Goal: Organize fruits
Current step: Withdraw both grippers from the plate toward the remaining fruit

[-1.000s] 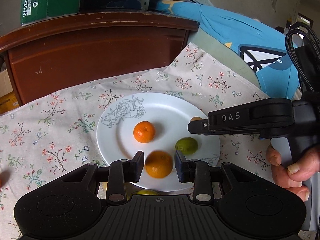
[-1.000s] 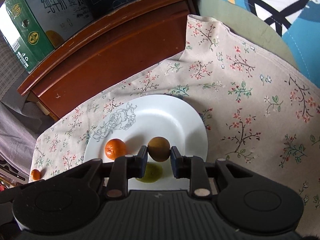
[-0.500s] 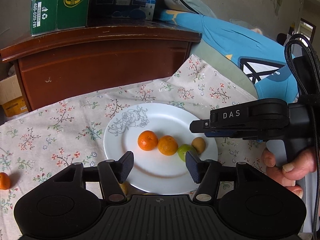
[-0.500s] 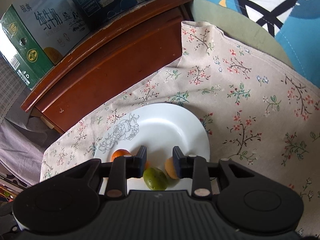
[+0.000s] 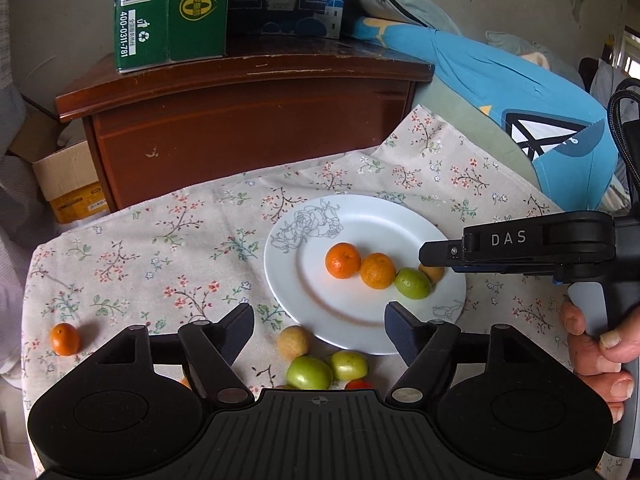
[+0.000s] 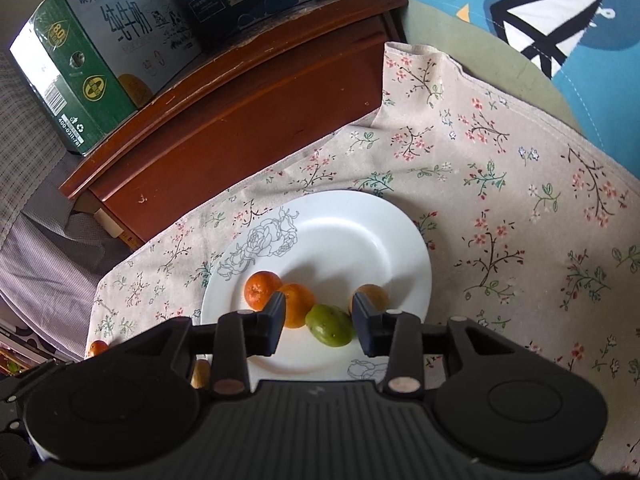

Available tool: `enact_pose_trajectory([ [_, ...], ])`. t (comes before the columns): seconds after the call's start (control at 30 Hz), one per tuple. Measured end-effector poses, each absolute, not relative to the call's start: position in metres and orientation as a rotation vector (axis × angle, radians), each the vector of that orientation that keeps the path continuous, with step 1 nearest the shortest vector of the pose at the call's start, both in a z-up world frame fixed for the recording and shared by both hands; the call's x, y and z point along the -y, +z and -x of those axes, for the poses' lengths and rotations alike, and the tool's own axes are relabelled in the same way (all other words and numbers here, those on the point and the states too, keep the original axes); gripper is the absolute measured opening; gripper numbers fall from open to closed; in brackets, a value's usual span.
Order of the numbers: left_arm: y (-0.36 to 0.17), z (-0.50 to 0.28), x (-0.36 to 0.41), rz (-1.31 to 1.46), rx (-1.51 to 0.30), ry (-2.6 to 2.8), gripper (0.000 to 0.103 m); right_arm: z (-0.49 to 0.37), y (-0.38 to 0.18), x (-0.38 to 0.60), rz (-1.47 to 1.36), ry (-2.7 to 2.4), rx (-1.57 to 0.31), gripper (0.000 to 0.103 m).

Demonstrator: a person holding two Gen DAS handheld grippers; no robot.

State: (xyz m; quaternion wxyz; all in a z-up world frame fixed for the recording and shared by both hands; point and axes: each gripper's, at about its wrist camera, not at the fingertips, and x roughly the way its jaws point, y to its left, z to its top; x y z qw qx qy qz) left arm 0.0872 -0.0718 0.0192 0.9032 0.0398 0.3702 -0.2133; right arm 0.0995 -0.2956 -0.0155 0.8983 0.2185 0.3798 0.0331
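A white plate (image 5: 352,216) with a rose print holds two oranges (image 5: 343,260), a green fruit (image 5: 413,283) and a brown fruit (image 5: 433,272) in a row. My left gripper (image 5: 319,322) is open and empty, above the plate's near edge. Off the plate lie a tan fruit (image 5: 294,342), two green fruits (image 5: 309,373) and a small orange (image 5: 64,339) at far left. My right gripper (image 6: 319,319) is open and empty over the plate (image 6: 360,228), with the green fruit (image 6: 330,325) between its fingers' line of sight. It also shows in the left wrist view (image 5: 440,250).
The floral tablecloth (image 5: 160,240) covers the table. A dark wooden cabinet (image 5: 240,120) with a green carton (image 5: 168,8) and a blue carton stands behind. A blue cushion (image 5: 540,112) lies at the right. A cardboard box (image 5: 68,180) sits on the floor at the left.
My left gripper let go of an orange onto the plate, opened wide and pulled back. My right gripper released the brown fruit on the plate, opened and backed off.
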Motion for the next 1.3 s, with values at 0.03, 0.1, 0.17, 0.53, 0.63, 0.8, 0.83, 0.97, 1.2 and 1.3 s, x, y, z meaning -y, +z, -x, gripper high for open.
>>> enact_pose_trajectory([
  [0.03,0.02,-0.086,0.069,-0.085,-0.763,-0.439,0.073,-0.097,-0.014,0.294,-0.447,0.072,-0.784,0.038],
  [0.1,0.021,-0.083,0.064,-0.091,-0.761,-0.428,0.073,-0.093,-0.012,0.291,-0.437,0.076,-0.777,0.038],
  [0.17,0.022,-0.082,0.058,-0.093,-0.765,-0.413,0.073,-0.088,-0.011,0.288,-0.433,0.078,-0.774,0.039],
  [0.53,0.026,-0.07,0.018,-0.086,-0.791,-0.347,0.073,-0.056,-0.015,0.268,-0.409,0.127,-0.792,0.04],
  [0.63,0.025,-0.067,0.006,-0.097,-0.797,-0.325,0.073,-0.047,-0.016,0.261,-0.392,0.143,-0.797,0.04],
  [0.8,0.02,-0.066,-0.018,-0.099,-0.815,-0.271,0.073,-0.032,-0.019,0.251,-0.38,0.171,-0.808,0.043],
  [0.83,0.019,-0.066,-0.024,-0.093,-0.82,-0.259,0.073,-0.029,-0.02,0.249,-0.38,0.175,-0.811,0.043],
  [0.97,0.011,-0.07,-0.047,-0.075,-0.84,-0.19,0.073,-0.021,-0.025,0.242,-0.384,0.194,-0.828,0.043],
  [1.2,0.004,-0.083,-0.078,-0.025,-0.857,-0.106,0.073,-0.015,-0.031,0.225,-0.355,0.246,-0.861,0.043],
  [1.3,0.0,-0.092,-0.085,-0.014,-0.86,-0.074,0.073,-0.013,-0.033,0.219,-0.341,0.263,-0.869,0.043],
])
